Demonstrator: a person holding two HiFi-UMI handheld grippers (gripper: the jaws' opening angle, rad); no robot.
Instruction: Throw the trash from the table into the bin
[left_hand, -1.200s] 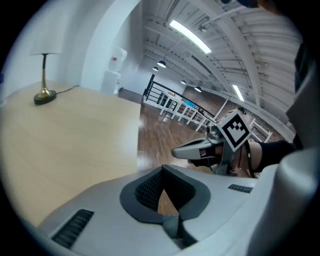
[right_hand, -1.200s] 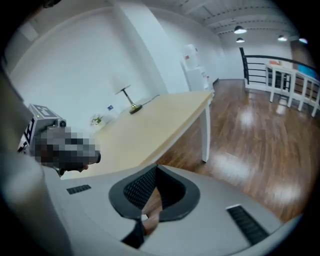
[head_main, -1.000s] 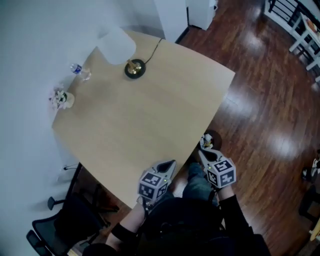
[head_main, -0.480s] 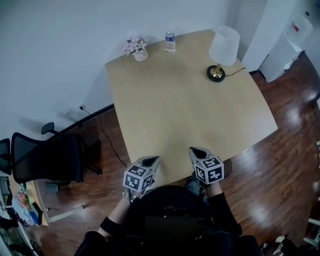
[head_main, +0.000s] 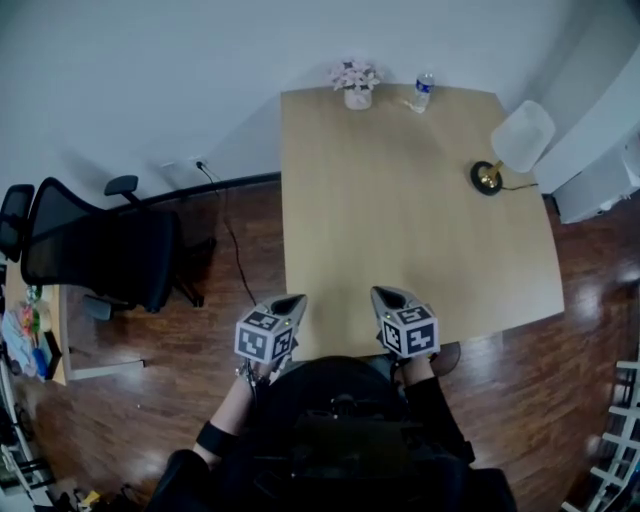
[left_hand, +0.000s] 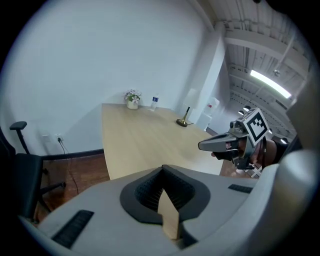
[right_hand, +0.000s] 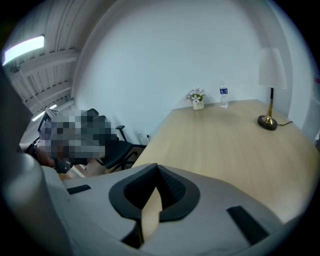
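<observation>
A small clear water bottle (head_main: 423, 91) stands at the far edge of the light wooden table (head_main: 420, 250), also seen in the left gripper view (left_hand: 155, 102) and in the right gripper view (right_hand: 223, 95). No bin is in view. My left gripper (head_main: 288, 303) hovers at the table's near left corner, shut and empty; its tips (left_hand: 162, 168) meet. Over the near edge, my right gripper (head_main: 384, 295) is shut with nothing in it (right_hand: 156, 165). From the left gripper view it shows at the right (left_hand: 207, 145).
A white pot of flowers (head_main: 356, 80) stands left of the bottle. A lamp with a white shade (head_main: 508, 147) and its cord sit at the table's far right. A black office chair (head_main: 100, 255) stands on the dark wood floor to the left, by a wall socket and cable.
The view has swung round the table, which now lies straight ahead with its near edge at the grippers. Both grippers have kept shut and side by side.
</observation>
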